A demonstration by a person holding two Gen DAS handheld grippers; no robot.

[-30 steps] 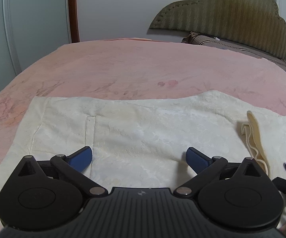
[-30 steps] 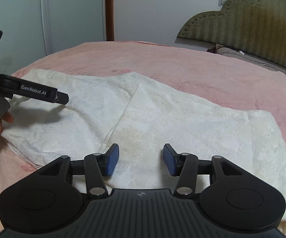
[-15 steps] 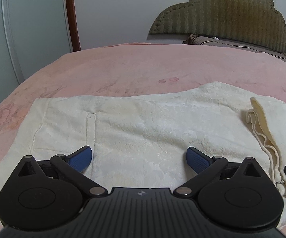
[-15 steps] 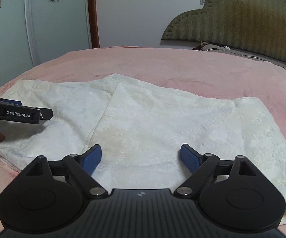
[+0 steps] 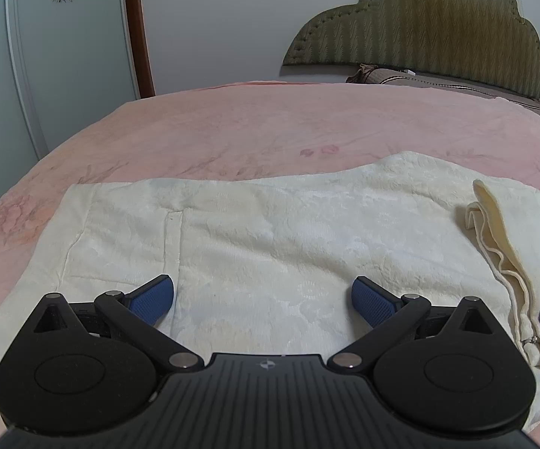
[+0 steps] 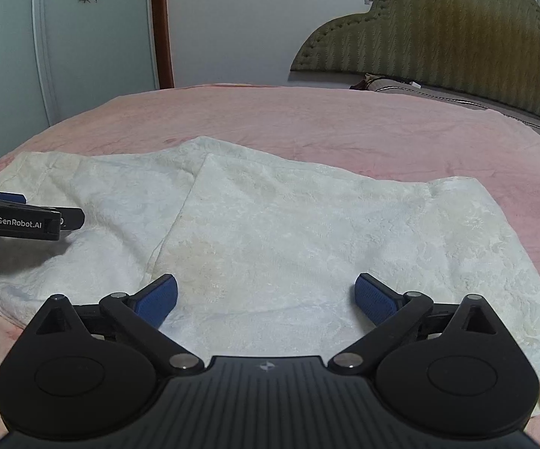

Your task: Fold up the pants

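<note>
Cream-white textured pants (image 5: 270, 232) lie flat on the pink bed; they also show in the right wrist view (image 6: 307, 232), folded with one layer over another. A turned-over edge with a seam (image 5: 502, 247) stands up at the right of the left wrist view. My left gripper (image 5: 262, 299) is open and empty, just above the cloth. My right gripper (image 6: 266, 297) is open wide and empty over the cloth's near edge. The left gripper's side (image 6: 26, 220) shows at the left of the right wrist view.
The pink bedspread (image 5: 270, 131) stretches far beyond the pants. An olive padded headboard (image 5: 419, 26) and a pillow (image 5: 382, 75) stand at the back right. A wardrobe door (image 5: 64, 56) and a wall lie to the left.
My right gripper opened from nearly shut to wide. Both grippers drew back and tilted up a little, so the pants sit lower in view. The left gripper stayed open.
</note>
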